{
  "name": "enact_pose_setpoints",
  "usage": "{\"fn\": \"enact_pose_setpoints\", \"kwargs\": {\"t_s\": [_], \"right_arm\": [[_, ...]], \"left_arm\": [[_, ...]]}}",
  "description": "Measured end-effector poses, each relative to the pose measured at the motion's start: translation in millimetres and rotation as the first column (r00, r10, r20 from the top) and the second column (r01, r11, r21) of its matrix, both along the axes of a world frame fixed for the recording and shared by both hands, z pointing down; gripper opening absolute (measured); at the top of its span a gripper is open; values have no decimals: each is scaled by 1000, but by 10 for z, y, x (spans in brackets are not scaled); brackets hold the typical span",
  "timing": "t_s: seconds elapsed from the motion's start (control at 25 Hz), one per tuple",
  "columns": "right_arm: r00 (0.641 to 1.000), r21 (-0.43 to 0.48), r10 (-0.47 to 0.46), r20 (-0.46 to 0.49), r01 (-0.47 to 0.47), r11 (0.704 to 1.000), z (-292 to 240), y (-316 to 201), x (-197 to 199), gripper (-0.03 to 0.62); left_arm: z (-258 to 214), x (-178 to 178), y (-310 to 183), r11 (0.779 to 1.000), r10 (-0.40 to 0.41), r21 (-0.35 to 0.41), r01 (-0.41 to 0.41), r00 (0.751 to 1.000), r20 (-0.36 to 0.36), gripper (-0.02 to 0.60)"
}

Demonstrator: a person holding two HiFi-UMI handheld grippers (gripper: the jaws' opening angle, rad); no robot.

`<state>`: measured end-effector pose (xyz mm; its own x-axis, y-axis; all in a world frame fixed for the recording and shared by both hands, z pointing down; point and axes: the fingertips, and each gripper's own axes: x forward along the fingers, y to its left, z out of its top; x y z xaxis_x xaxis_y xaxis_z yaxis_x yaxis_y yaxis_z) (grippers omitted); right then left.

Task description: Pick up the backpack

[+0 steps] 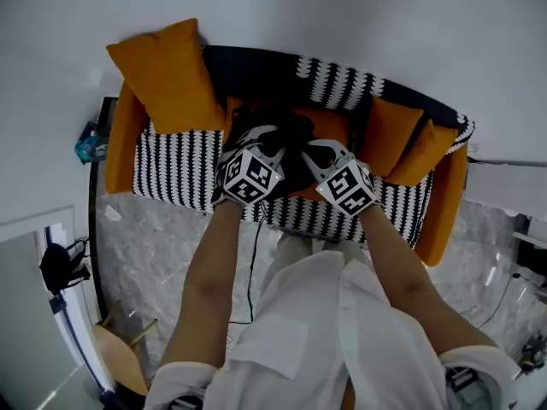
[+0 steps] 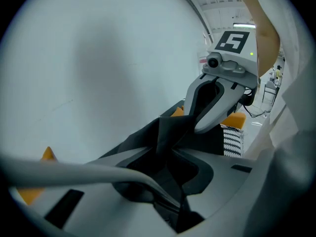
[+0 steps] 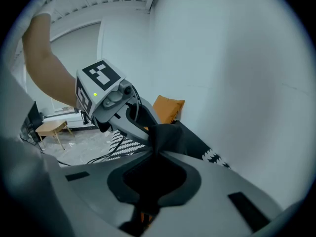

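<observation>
A black backpack (image 1: 286, 126) lies on the seat of a black-and-white patterned sofa (image 1: 171, 173) with orange sides. Both grippers meet over it, side by side. My left gripper (image 1: 259, 135) is shut on a fold of the black backpack fabric (image 2: 170, 130), which bunches up where the jaws (image 2: 165, 132) meet. My right gripper (image 1: 313, 148) is shut on a pinch of the same black fabric (image 3: 173, 135) at its tips (image 3: 155, 149). Each gripper view shows the other gripper just beyond, the right gripper (image 2: 217, 93) and the left gripper (image 3: 116, 110). Most of the bag is hidden under the grippers.
A large orange cushion (image 1: 171, 75) leans at the sofa's left end, and two smaller orange cushions (image 1: 402, 139) at the right. A white wall rises behind the sofa. A cable (image 1: 252, 263) runs over the marble floor, and a small wooden table (image 1: 115, 357) stands at lower left.
</observation>
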<state>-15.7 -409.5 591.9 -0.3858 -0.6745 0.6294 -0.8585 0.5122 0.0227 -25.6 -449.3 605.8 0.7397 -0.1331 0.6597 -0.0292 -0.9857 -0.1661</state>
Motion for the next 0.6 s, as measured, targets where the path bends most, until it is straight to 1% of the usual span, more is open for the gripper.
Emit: {"fn": "enact_pose_setpoints", "kwargs": {"t_s": [0.08, 0.16, 0.28, 0.44, 0.6], "right_arm": [[1000, 2, 21, 19, -21, 1000, -17, -3, 7, 34], [998, 6, 41, 49, -41, 999, -55, -10, -2, 34], [996, 26, 48, 77, -50, 998, -161, -42, -38, 34], [994, 66, 38, 100, -44, 997, -345, -83, -115, 34], [997, 118, 0, 83, -10, 993, -581, -104, -224, 34]], "left_arm": [[-9, -2, 31, 999, -18, -33, 18, 1000, -2, 83], [-49, -16, 39, 996, -56, -72, 54, 998, -18, 75], [-167, -64, 16, 985, -129, -124, 121, 990, -58, 69], [-368, -165, -17, 971, -206, -140, 193, 975, -88, 66], [-602, -312, -11, 951, -281, -167, 259, 952, -119, 64]]}}
